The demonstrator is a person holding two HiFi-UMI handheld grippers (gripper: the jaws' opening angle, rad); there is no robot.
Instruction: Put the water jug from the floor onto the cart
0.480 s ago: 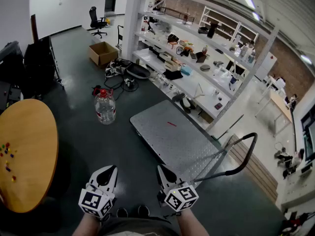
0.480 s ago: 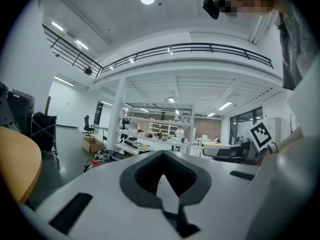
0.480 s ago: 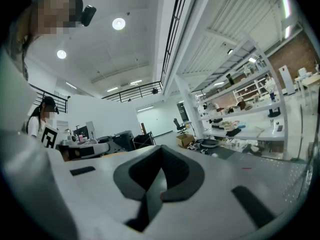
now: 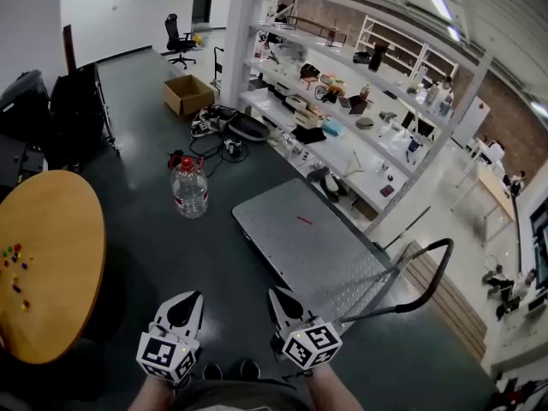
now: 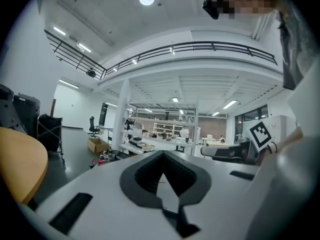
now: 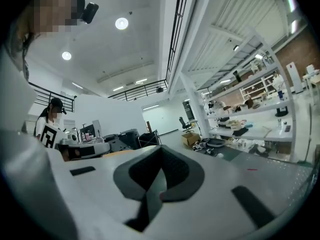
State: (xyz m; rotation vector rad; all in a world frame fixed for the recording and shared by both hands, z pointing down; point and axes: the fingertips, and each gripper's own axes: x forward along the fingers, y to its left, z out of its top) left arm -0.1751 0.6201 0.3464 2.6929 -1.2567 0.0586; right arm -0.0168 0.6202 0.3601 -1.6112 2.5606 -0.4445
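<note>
The dark grey smooth floor (image 4: 163,255) fills most of the head view. A long white shelving rack (image 4: 360,157) crowded with small objects runs along its far side. Before the rack stands the flat grey metal cart (image 4: 300,247), a low platform with a black bent tube handle (image 4: 428,282) at its near right end, and its deck is bare apart from one small red mark. At the left edge of the view is a round table with a light wooden top (image 4: 51,264), and some small coloured pieces (image 4: 13,264) lie near its left rim. Far back a black office chair on wheels (image 4: 179,39) stands on the floor, and closer to the rack there is an open brown cardboard box (image 4: 189,95). The clear plastic water jug with a red cap (image 4: 189,187) stands upright on the floor, a little beyond the far left corner of the cart and apart from it (a tangle of black cables lies just behind it). It is well apart from both grippers. At the bottom of the view the person holds the left gripper (image 4: 191,298) and the right gripper (image 4: 275,294) side by side, both white with a marker cube, pointing about level over the floor near the cart's near left edge. In the left gripper view the left gripper (image 5: 162,155) has its jaws pressed together with nothing between them. In the right gripper view the right gripper (image 6: 160,151) is closed in the same way and also holds nothing.
</note>
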